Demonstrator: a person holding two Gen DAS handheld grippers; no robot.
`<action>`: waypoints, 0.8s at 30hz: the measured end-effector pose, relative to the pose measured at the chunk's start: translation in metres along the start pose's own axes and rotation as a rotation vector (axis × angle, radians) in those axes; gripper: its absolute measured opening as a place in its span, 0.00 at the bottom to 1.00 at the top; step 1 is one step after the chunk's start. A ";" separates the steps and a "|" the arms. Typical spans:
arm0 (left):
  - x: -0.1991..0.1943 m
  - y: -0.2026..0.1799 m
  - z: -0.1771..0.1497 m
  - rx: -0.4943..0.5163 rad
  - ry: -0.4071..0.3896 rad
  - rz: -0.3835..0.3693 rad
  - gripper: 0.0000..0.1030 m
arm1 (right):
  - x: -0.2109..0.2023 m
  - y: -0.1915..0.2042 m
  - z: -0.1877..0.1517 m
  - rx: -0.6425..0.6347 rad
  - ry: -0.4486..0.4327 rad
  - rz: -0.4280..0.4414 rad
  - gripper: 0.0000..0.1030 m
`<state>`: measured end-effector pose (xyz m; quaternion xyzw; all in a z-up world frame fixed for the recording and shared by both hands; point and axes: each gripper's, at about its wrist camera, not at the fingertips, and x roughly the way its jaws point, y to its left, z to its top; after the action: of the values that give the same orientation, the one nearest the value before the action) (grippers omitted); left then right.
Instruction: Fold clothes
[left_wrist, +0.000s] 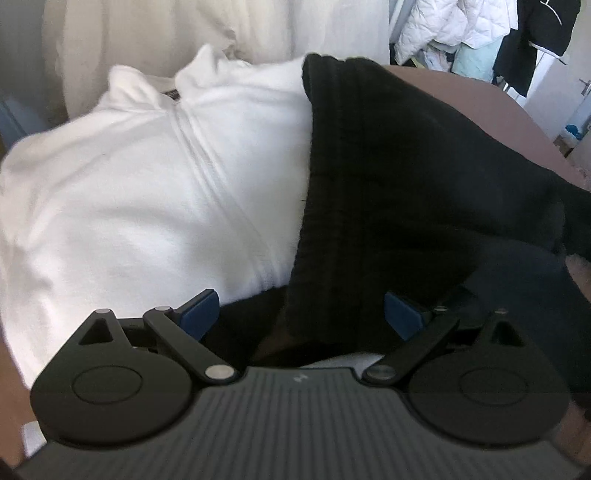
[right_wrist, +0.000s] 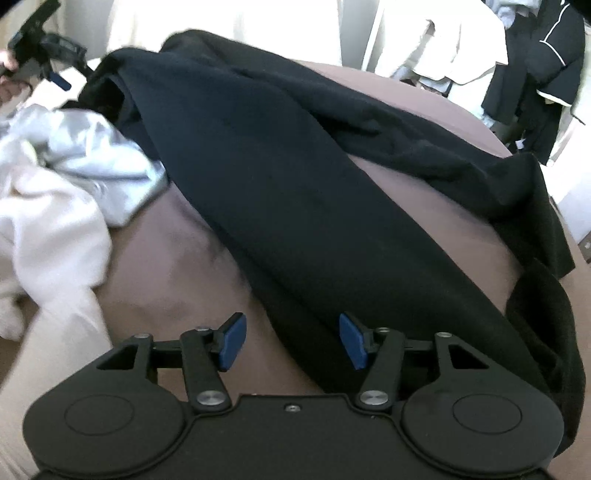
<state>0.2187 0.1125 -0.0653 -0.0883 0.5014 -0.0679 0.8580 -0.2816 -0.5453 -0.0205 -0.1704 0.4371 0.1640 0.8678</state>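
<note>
Currently, a black garment (right_wrist: 295, 192) is seen spread lengthwise over a brown bed surface (right_wrist: 177, 266), running from far left in the right wrist view down toward the near right. The right gripper (right_wrist: 291, 341) is held with its blue pads (right_wrist: 233, 341) apart, just above the near end of the garment; the cloth's edge passes between the pads and under the right-hand one, but nothing is pinched. A second strip of the same black cloth is seen bending round the far right side of the bed. To the left of the garment, a heap of white and pale grey clothes (right_wrist: 55, 177) is lying on the bed, touching the black cloth at its far end.

In the left wrist view, the left gripper (left_wrist: 301, 314) is likewise held with its jaws wide apart. A thick ribbed edge of the black garment (left_wrist: 388, 192) is seen falling into the gap between the pads (left_wrist: 201, 310), though neither pad is pressed against it. Beside it, on the left, a white zip-up top (left_wrist: 147, 192) is laid flat, its right edge overlapped by the black cloth. The left gripper (right_wrist: 40, 62) is also visible at the top left of the right wrist view, at the garment's far end. Hanging clothes (left_wrist: 480, 33) are seen in the background.
</note>
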 end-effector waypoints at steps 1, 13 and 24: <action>-0.001 0.001 0.002 -0.012 -0.002 -0.022 0.98 | 0.005 0.001 -0.002 -0.014 0.022 -0.011 0.60; -0.076 -0.021 0.033 0.062 -0.293 -0.069 0.45 | 0.010 -0.022 0.035 0.054 -0.079 -0.212 0.09; -0.086 -0.004 -0.012 0.147 -0.161 0.122 0.53 | -0.028 -0.030 -0.010 0.199 0.015 0.180 0.09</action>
<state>0.1662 0.1253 0.0029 0.0002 0.4292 -0.0449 0.9021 -0.2911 -0.5804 0.0011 -0.0450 0.4710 0.1956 0.8590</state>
